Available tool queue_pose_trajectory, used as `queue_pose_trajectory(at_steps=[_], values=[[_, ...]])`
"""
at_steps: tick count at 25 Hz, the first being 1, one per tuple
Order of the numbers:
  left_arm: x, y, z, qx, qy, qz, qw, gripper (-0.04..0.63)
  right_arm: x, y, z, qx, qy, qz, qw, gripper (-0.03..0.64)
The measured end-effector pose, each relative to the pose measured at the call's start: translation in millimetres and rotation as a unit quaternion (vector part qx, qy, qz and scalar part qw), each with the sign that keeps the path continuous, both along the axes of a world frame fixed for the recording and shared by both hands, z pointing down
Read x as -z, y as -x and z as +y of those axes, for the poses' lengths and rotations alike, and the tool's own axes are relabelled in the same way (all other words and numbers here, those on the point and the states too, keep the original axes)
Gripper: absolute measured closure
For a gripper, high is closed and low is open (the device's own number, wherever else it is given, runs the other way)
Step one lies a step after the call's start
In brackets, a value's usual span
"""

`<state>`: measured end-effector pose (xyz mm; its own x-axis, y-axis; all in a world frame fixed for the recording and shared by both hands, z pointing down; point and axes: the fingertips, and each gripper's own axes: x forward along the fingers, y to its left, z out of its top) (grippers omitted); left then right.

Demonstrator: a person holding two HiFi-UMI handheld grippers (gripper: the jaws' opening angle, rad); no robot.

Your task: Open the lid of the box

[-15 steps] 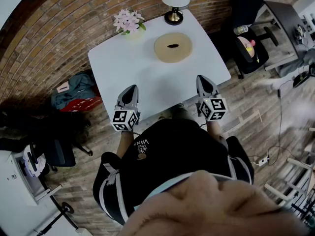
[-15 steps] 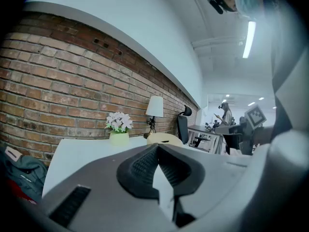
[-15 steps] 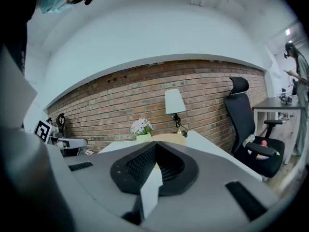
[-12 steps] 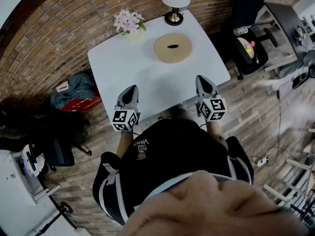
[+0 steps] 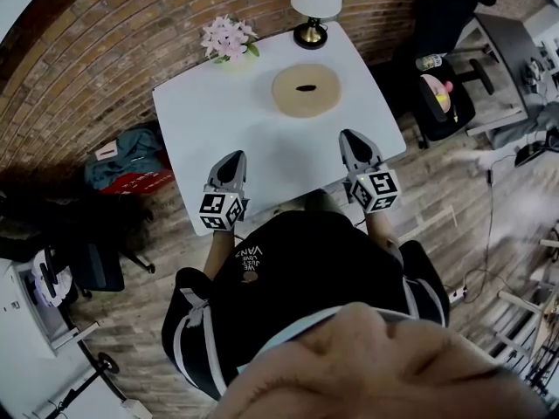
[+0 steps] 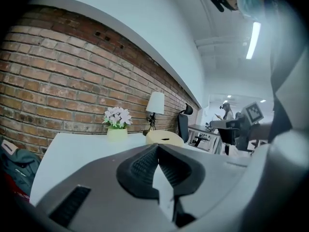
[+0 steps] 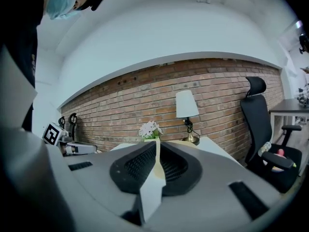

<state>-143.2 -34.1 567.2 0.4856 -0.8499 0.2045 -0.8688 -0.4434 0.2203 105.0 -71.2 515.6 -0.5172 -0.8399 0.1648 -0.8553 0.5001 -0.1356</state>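
A round tan box with a dark slot handle in its lid sits on the white table, toward the far side. It shows small past the jaws in the left gripper view. My left gripper hovers over the table's near left edge, shut with nothing held. My right gripper hovers over the near right edge, also shut and empty. Both are well short of the box. In the right gripper view the box is mostly hidden behind the jaws.
A pot of pink flowers stands at the table's far left and a lamp at the far middle. A brick wall runs behind. Black office chairs and a desk stand to the right; bags lie on the floor left.
Both grippers have edged slightly forward over the table; the head view has shifted a little. Jaws stay shut.
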Motion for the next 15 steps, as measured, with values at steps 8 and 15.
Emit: queue_pose_trajectory(at_steps=[8, 15], values=[[-7, -17, -37, 0.011, 0.009, 0.0, 0.9999, 0.586, 2, 0, -51, 0.038, 0.006, 0.001, 0.999, 0.612], [-10, -28, -68, 0.032, 0.007, -0.002, 0.9995, 0.584, 5, 1, -89, 0.081, 0.003, 0.015, 0.997, 0.612]])
